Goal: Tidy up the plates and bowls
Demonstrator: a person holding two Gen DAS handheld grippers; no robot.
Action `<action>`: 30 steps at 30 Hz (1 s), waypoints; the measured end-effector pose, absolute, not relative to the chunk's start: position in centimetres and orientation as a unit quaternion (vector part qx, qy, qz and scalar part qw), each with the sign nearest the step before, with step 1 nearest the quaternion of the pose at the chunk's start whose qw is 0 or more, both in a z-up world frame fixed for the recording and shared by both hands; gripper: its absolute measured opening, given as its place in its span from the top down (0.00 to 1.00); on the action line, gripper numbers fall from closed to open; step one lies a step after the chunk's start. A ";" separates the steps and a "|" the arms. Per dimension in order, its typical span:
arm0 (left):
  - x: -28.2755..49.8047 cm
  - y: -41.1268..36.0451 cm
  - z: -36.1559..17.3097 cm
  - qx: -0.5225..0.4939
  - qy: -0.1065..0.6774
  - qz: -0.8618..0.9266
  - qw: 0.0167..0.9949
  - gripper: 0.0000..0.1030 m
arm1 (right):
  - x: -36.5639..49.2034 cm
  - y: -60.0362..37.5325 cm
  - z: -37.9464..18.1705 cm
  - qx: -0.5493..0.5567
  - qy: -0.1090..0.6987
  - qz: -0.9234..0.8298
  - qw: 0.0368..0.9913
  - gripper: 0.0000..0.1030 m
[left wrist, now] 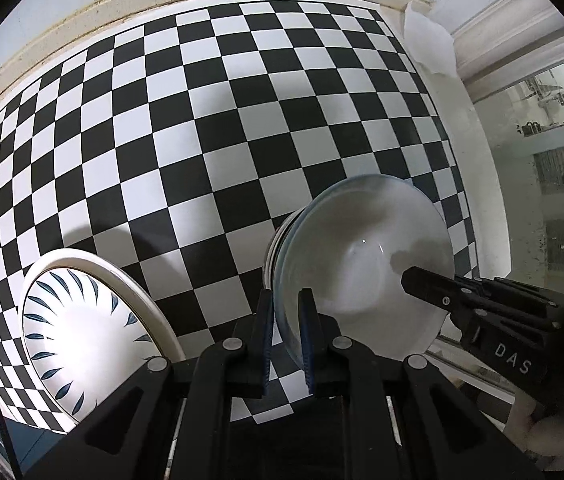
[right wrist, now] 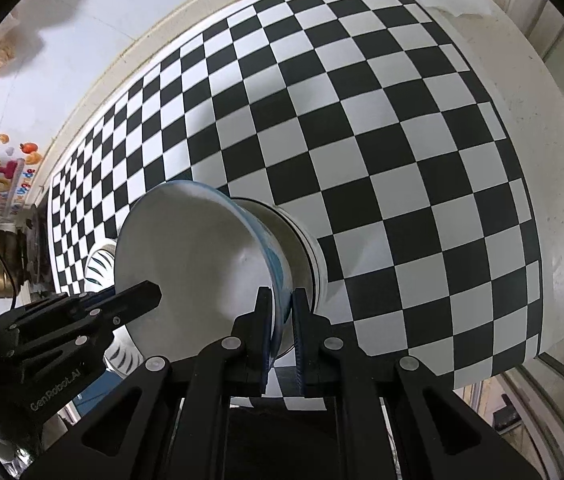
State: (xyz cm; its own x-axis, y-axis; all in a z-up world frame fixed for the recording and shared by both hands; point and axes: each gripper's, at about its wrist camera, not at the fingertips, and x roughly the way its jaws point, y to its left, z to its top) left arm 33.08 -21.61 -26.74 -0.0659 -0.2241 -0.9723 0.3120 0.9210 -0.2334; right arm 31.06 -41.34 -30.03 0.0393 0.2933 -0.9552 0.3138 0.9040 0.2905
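**A:** Where's the bowl (left wrist: 362, 256) right now?

**B:** Between my two tongs, lifted off the checkered tabletop (left wrist: 242, 100) and tipped on its side, over the right part of the checks near the tabletop's right edge. My left tongs (left wrist: 287, 340) are pinching one side of its rim, my right tongs (right wrist: 282, 334) the opposite side, both pressed onto the thin wall with the rim running through the gap.

**A:** One bowl or two?

**B:** Looks like two nested. In the right wrist view a pale blue-rimmed bowl sits inside a second white bowl (right wrist: 302, 252) whose foot points away toward the checks. I can't tell how snugly they sit.

**A:** Anything in them?

**B:** Nothing that I can see; the inner face is bare white.

**A:** And the plate?

**B:** The leaf-patterned plate (left wrist: 82, 328) lies near the tabletop's front left corner, left of the bowl and nearer my left hand. It's empty too.

**A:** So what does the next move hinge on?

**B:** I'd say the bowl's mouth faces me and its axis runs away from me, so it has to be tipped upright before it goes down, probably toward that plate on the left.
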 end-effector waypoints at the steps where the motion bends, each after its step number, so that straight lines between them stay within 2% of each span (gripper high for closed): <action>1: 33.0 -21.6 -26.9 0.032 0.704 -0.196 0.682 0.90 | 31.1 -41.2 -30.2 0.216 0.695 -0.007 0.686 0.89; 17: 33.0 -22.1 -28.1 0.043 0.709 -0.179 0.680 0.90 | 32.0 -40.5 -31.0 0.193 0.707 -0.005 0.681 0.88; 25: 32.8 -21.7 -28.1 0.036 0.713 -0.166 0.680 0.89 | 32.0 -40.5 -30.9 0.196 0.708 -0.003 0.678 0.85; 27: 32.5 -21.6 -27.7 0.034 0.711 -0.167 0.682 0.89 | 31.9 -40.6 -30.8 0.196 0.708 -0.003 0.679 0.80; 30: 32.0 -21.5 -26.3 0.042 0.696 -0.165 0.697 0.89 | 31.4 -40.7 -30.4 0.197 0.706 -0.002 0.680 0.79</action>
